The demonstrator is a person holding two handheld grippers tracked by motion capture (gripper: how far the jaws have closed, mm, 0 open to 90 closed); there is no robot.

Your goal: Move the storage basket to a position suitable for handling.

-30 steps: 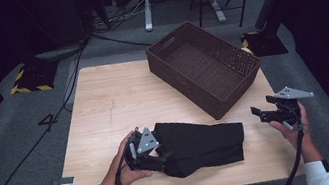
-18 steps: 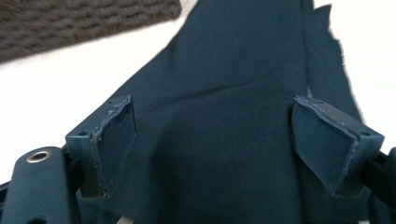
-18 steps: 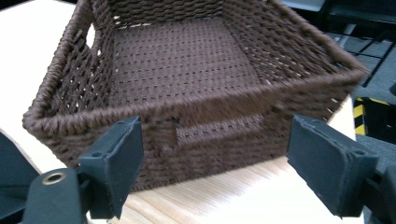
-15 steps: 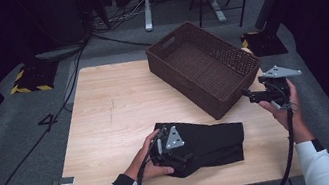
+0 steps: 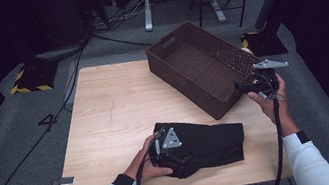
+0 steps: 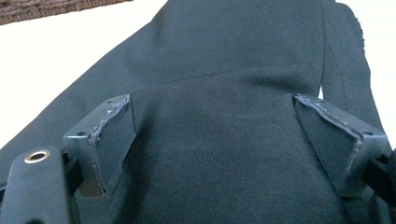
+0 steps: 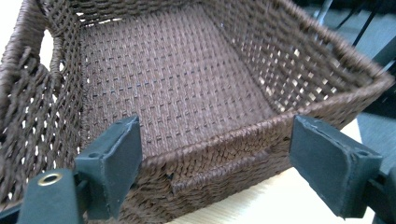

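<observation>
Left gripper point(image 5: 168, 148): rests on the near left end of the black folded cloth point(image 5: 211, 141); in the left gripper view its jaws stand wide apart with the cloth point(image 6: 219, 140) spread between and under them, pads not pressing.
Right gripper point(image 5: 247, 86): held above the table's right edge, just beside the near end of the basket point(image 5: 204, 70); jaws wide, nothing between them.
Black folded cloth: lies flat on the wooden table point(image 5: 106, 117), near the front edge, just short of the basket.
Basket: brown wicker, angled across the table's far right; in the right gripper view its near rim point(image 7: 224, 149) sits between the jaws' tips.
</observation>
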